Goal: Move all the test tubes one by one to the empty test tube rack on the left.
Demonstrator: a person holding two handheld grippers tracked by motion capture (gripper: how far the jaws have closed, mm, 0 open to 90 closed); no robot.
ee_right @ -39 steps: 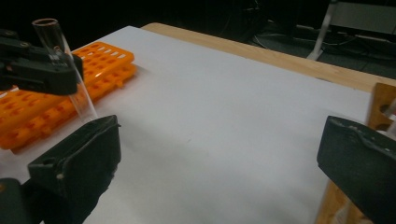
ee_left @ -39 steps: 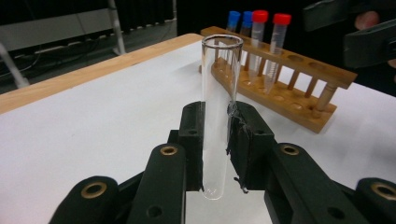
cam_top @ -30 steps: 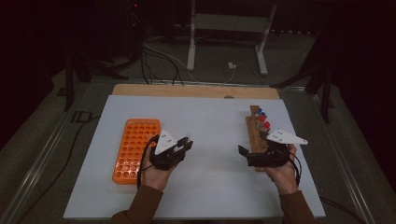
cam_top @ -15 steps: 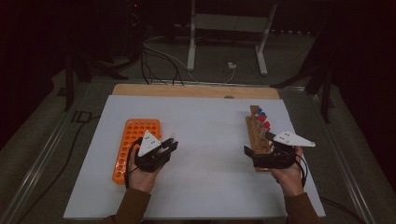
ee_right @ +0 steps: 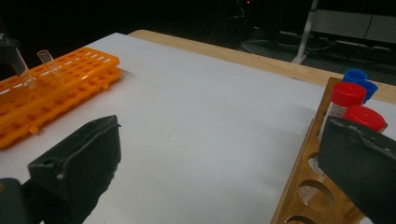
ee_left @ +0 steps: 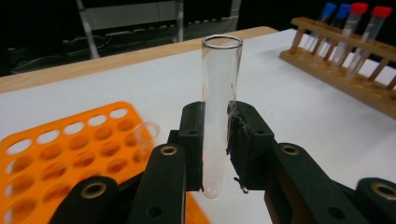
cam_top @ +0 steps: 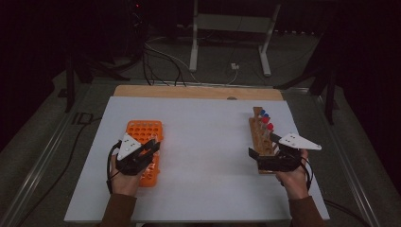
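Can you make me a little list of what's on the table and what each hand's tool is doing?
Surface: white table
Left tool: shut on a clear glass tube, held upright, open end up, no cap
Under left tool: orange rack with many round holes; one clear tube in rack
Right tool: open, nothing between its pads, beside the wooden rack
Wooden rack holds: two red-capped tubes and two blue-capped tubes
Likely next: glass tube goes into the orange rack

Metal stand legs (cam_top: 230,35) and floor cables (cam_top: 161,59) beyond the table (cam_top: 208,142).
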